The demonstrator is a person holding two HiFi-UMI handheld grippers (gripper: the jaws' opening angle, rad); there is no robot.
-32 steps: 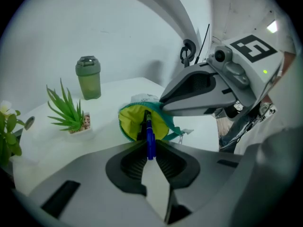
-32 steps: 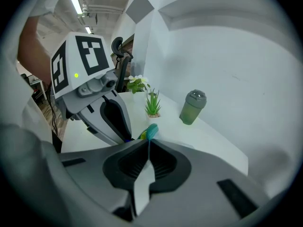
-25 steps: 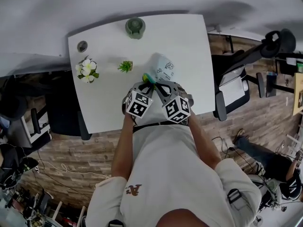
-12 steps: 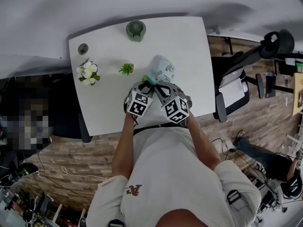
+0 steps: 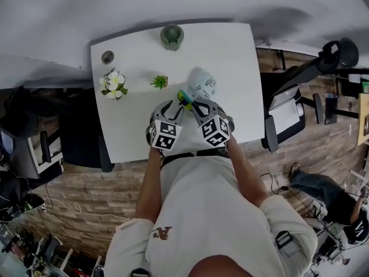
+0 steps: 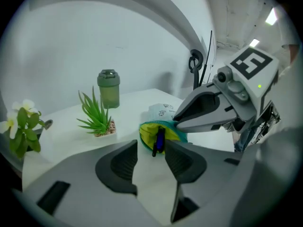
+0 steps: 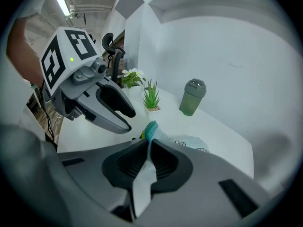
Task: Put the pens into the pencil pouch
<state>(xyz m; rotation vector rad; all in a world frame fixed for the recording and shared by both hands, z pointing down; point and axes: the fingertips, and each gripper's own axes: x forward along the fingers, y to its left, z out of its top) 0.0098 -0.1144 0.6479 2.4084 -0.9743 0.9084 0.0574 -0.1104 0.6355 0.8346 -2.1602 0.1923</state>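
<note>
Closest to me, my left gripper (image 6: 150,150) has its jaws spread, having just been opening, and nothing sits between the pads, only bare tabletop (image 5: 230,51) below them. My right gripper (image 7: 148,144) is alongside it. Its jaws are almost together and pinch the teal rim of the pencil pouch (image 6: 163,111); they have just eased open a touch, with the fabric between them.

Just past the left jaws lies the pouch's open mouth, its yellow lining facing me. A dark blue pen (image 6: 158,140) stands in that mouth, part inside and part sticking out toward my jaws, clear of both pads. The pouch's pale printed body runs away from me across the tabletop.

Further on and to the left is a small potted plant (image 6: 97,117) with spiky green leaves. A cluster of white flowers (image 6: 21,124) sits further left, near the tabletop's edge. A green bottle (image 6: 109,88) stands upright at the far edge, near the white wall (image 6: 71,41).
</note>
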